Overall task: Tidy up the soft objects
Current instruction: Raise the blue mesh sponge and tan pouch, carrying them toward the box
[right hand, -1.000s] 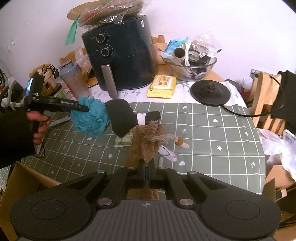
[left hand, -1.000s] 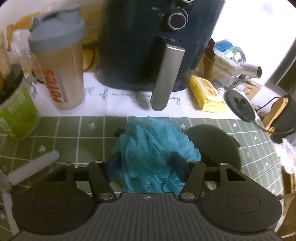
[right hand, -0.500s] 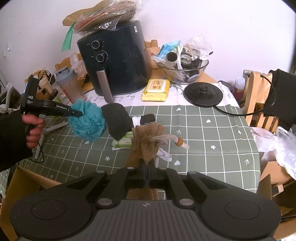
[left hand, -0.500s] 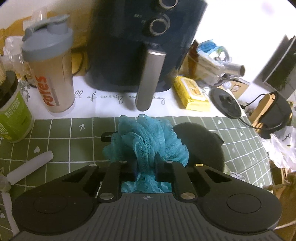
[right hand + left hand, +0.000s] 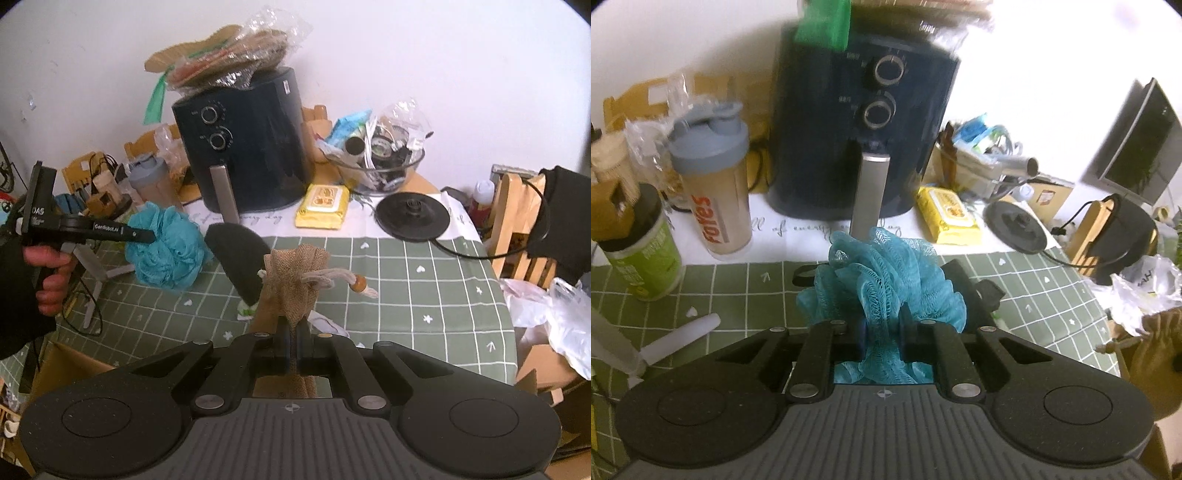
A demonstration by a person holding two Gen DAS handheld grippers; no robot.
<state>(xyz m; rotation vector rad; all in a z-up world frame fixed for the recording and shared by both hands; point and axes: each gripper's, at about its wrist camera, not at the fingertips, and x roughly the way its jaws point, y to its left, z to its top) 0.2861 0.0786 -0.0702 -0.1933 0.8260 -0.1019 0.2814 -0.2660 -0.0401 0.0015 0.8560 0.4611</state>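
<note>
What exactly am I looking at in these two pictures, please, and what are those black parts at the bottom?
No robot here: a person holds a two-finger tool in each hand, with a fisheye camera on each looking along its fingers. The black parts are the tools' own bodies.

The left view shows the left hand-held gripper shut on a blue mesh bath sponge. The right view shows the right hand-held gripper shut on a brown burlap drawstring pouch.

On the green checked tablecloth stand a dark air fryer, a shaker bottle and a yellow wipes pack.
</note>
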